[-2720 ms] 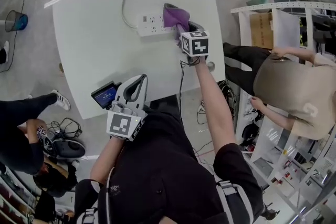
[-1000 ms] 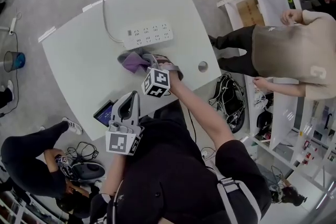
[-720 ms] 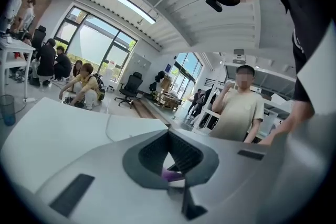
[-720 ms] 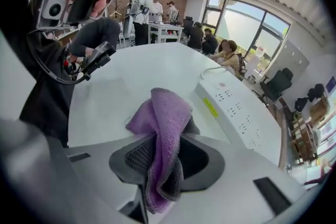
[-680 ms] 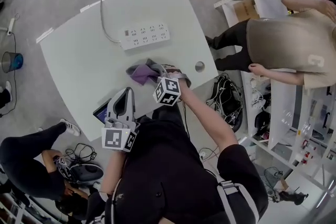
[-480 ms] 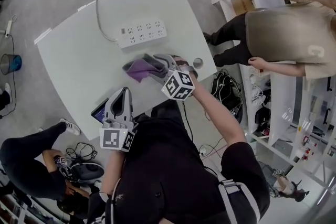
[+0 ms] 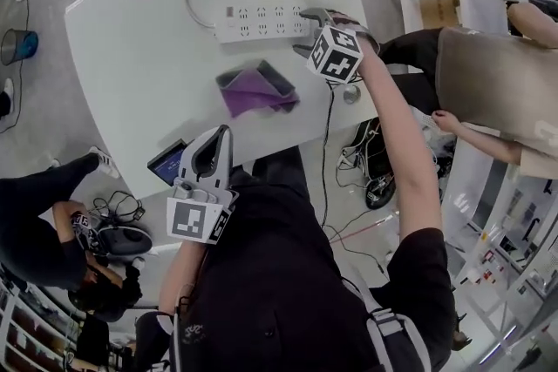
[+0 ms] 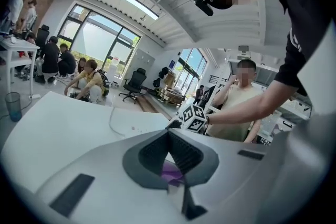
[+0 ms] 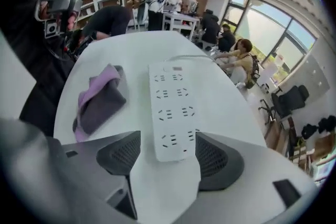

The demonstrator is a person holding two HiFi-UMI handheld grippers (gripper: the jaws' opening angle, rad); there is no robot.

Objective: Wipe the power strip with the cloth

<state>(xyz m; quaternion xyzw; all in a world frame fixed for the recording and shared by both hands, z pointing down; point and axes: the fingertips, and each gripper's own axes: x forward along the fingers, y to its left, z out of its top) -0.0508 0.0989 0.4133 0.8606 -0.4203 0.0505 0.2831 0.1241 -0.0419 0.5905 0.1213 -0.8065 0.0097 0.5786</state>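
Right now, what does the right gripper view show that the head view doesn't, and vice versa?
Only the right gripper view: the right gripper has jaws that have just been opening. They stand apart with the near end of the power strip between them, and neither pad seems to press on it.

Only the head view: the left gripper near the table's front edge, a small device with a lit screen at that edge, and a bin on the floor.

Both: the power strip, its cord, the purple cloth lying loose beside it, and the white table.

Cloth (image 8: 170,173) mostly hid behind left gripper (image 8: 169,136) pads; power strip (image 7: 261,20) rt end under right gripper (image 7: 305,30).
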